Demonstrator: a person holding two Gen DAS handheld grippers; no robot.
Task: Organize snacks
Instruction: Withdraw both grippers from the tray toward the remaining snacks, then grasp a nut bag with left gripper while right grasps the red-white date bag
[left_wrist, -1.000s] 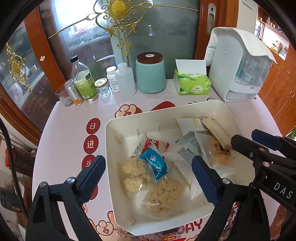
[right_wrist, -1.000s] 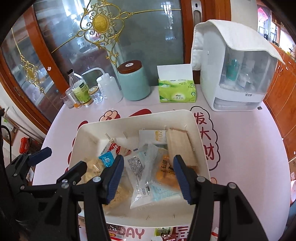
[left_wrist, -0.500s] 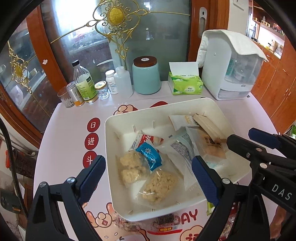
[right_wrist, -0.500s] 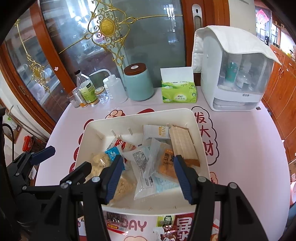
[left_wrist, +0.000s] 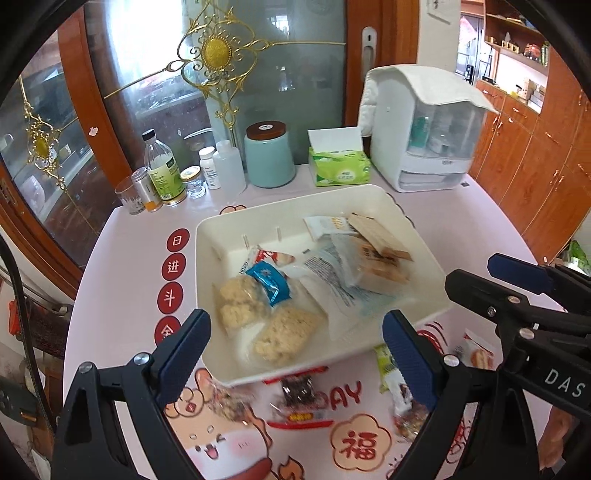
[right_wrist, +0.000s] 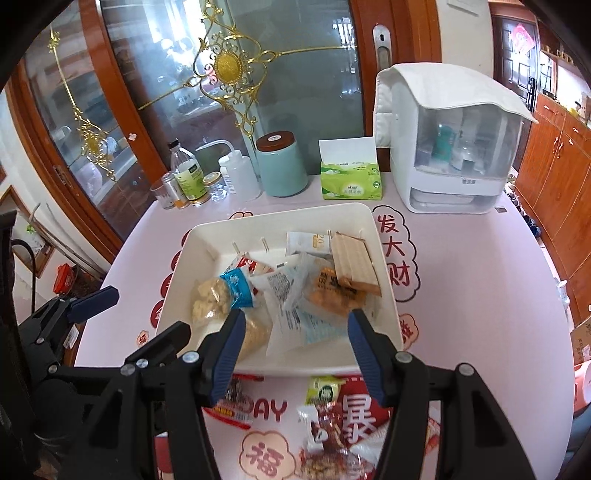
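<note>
Hiding part of one packet, the right claw gapes, seemingly empty.

left wrist: steep down, close, slightly blurred | right wrist: likewise | shared: white tray

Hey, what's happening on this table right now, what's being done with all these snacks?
A person holds two grippers over a table, sorting snacks. The white tray already holds several packets, including a blue-wrapped one. More packets lie loose on the tablecloth in front of it. The left gripper and right gripper are both open and empty, hovering at the tray's near edge.
</note>
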